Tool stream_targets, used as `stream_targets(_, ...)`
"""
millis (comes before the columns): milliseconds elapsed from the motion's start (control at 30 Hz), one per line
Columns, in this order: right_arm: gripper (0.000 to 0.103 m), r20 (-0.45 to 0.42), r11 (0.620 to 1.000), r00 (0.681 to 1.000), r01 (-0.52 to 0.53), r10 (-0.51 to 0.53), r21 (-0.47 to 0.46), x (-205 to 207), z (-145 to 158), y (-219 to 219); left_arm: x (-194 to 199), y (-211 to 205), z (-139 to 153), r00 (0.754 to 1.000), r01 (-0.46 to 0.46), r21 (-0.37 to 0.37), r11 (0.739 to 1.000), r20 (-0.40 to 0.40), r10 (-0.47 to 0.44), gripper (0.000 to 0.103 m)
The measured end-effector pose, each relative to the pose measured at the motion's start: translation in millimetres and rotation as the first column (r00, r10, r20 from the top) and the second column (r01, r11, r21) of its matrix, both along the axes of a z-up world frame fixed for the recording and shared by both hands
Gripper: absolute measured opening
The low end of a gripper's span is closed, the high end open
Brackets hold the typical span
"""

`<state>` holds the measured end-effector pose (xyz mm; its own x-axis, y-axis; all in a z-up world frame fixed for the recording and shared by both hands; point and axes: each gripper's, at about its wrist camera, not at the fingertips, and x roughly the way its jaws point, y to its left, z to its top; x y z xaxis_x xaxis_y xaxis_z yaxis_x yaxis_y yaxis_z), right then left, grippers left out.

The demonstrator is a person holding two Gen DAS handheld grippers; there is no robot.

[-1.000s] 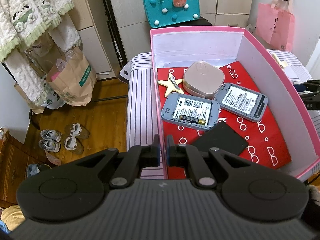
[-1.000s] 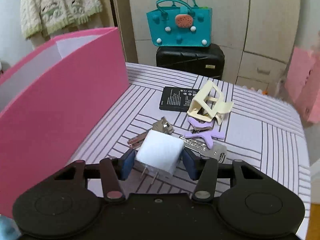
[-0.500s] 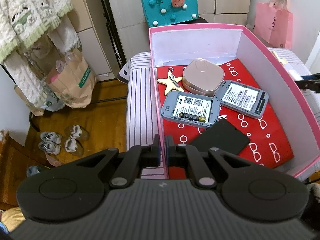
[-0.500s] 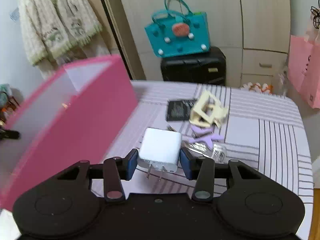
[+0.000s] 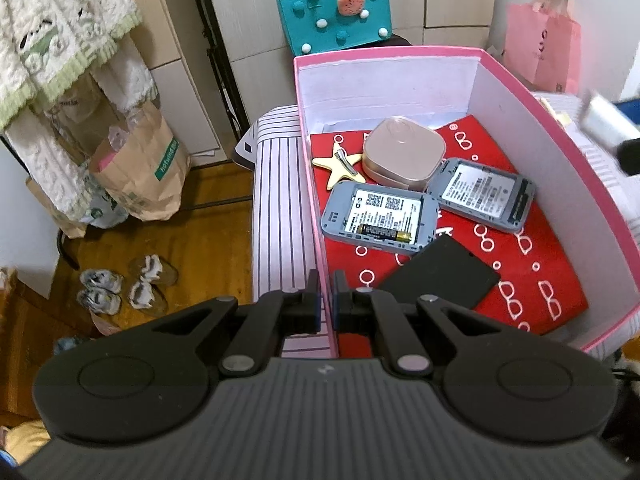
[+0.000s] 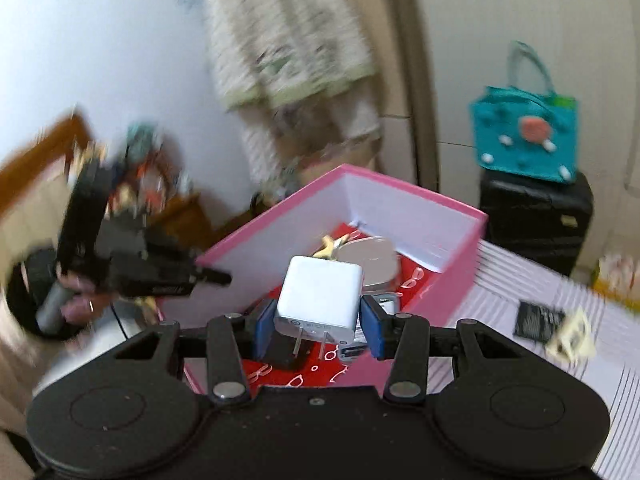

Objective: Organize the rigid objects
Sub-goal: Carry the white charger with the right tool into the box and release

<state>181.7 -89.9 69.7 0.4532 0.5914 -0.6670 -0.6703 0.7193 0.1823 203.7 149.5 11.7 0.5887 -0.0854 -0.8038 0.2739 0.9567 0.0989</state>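
Note:
My right gripper (image 6: 318,330) is shut on a white plug charger (image 6: 320,300) and holds it above the near edge of the pink box (image 6: 416,196). My left gripper (image 5: 326,308) is shut on the pink box's left wall (image 5: 316,216). Inside the box, on a red cloth (image 5: 536,268), lie two grey devices (image 5: 380,216), a battery (image 5: 384,233), a beige case (image 5: 404,152), a star clip (image 5: 340,164) and a black cover (image 5: 438,278). The charger shows blurred at the right edge of the left wrist view (image 5: 604,120).
The box stands on a striped table (image 5: 276,208). A black battery pack (image 6: 536,320) and a cream clip (image 6: 572,336) lie on the table right of the box. A teal bag (image 6: 524,140) sits on a black suitcase (image 6: 536,220) behind.
My right gripper has lifted the charger off the table and swung left, over the pink box. My left gripper has kept its hold on the box wall.

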Motion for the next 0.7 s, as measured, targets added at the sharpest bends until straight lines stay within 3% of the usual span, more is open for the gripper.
stream_targets(200, 0.051, -0.098, 0.96, 0.982, -0.178, 0.16, -0.215, 24, -21, 48, 2, 1, 6, 1.0, 0.006, 0.003, 1.0, -0.028, -0.006, 0.005)
stream_targets(400, 0.051, -0.224, 0.915, 0.954, -0.262, 0.198, -0.308, 31, -51, 71, 1, 3, 6, 1.0, -0.003, -0.016, 1.0, -0.029, 0.003, 0.005)
stream_targets(467, 0.051, -0.199, 0.889, 0.957, -0.274, 0.212, -0.367, 27, -53, 75, 2, 4, 6, 1.0, -0.006, -0.023, 1.0, -0.029, 0.005, 0.005)
stream_targets(700, 0.051, -0.207, 0.841, 0.949, -0.309, 0.239, -0.444, 30, -58, 80, 2, 3, 5, 1.0, -0.006, -0.029, 1.0, -0.029, 0.005, 0.005)
